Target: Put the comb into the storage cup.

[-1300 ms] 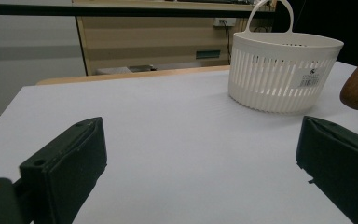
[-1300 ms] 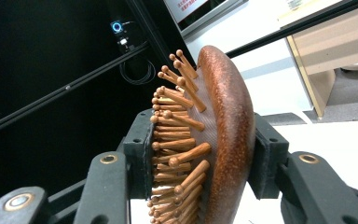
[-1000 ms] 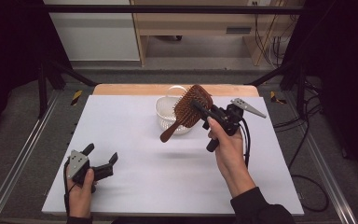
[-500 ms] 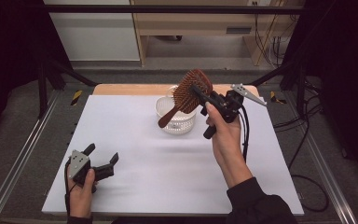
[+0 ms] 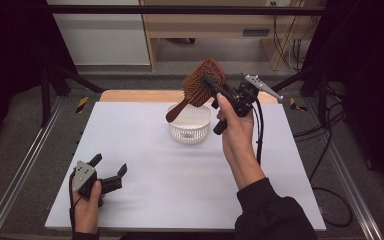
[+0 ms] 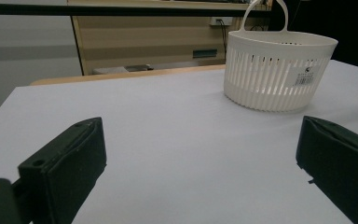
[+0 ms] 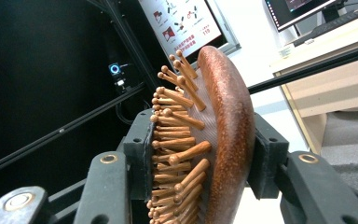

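A brown wooden hairbrush (image 5: 200,85) hangs in the air above a white slotted basket (image 5: 190,124), handle pointing down-left toward the basket. My right gripper (image 5: 211,84) is shut on the brush's head. In the right gripper view the two pads press the bristled face and the rounded back of the hairbrush (image 7: 214,140). My left gripper (image 5: 110,171) rests low at the table's front left, open, nothing between its jaws. From the left gripper view the basket (image 6: 277,70) stands ahead and to the right, its handle upright.
The white table top (image 5: 150,165) spreads between the two hands. A wooden strip (image 5: 130,96) runs along the table's far edge. Black frame bars and cables stand around the table, with cables trailing at the right.
The right hand has lifted the hairbrush upward and a bit farther back, so it now hangs over the basket's far side. The left gripper has stayed where it was.
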A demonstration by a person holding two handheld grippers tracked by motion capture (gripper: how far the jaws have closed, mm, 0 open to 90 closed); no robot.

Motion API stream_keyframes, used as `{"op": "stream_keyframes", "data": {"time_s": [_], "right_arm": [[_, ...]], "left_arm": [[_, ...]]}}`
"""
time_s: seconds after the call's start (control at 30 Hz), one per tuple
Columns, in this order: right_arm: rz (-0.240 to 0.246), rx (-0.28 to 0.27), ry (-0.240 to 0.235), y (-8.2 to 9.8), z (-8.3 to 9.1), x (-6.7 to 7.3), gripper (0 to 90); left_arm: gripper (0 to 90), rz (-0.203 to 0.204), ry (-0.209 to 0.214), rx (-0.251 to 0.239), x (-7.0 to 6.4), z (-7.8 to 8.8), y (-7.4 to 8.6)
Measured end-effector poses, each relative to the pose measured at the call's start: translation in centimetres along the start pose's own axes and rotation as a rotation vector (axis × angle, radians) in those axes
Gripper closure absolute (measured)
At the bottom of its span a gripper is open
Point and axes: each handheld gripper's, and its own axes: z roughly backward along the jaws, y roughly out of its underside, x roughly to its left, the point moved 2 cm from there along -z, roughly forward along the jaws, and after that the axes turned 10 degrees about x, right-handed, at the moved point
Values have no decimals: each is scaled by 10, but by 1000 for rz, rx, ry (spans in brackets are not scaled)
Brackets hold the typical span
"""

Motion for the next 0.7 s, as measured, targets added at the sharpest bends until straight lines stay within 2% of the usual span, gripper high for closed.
{"op": "stream_keyframes", "data": {"time_s": [0.4, 0.57, 0.7], "right_arm": [[-1, -15, 35, -5, -12, -8, 520], [24, -17, 54, -5, -11, -7, 520], [23, -17, 52, -5, -12, -8, 519]], "left_arm": [[14, 12, -4, 0, 1, 0, 1], [14, 12, -5, -3, 2, 0, 0], [14, 10, -6, -5, 2, 0, 0]]}}
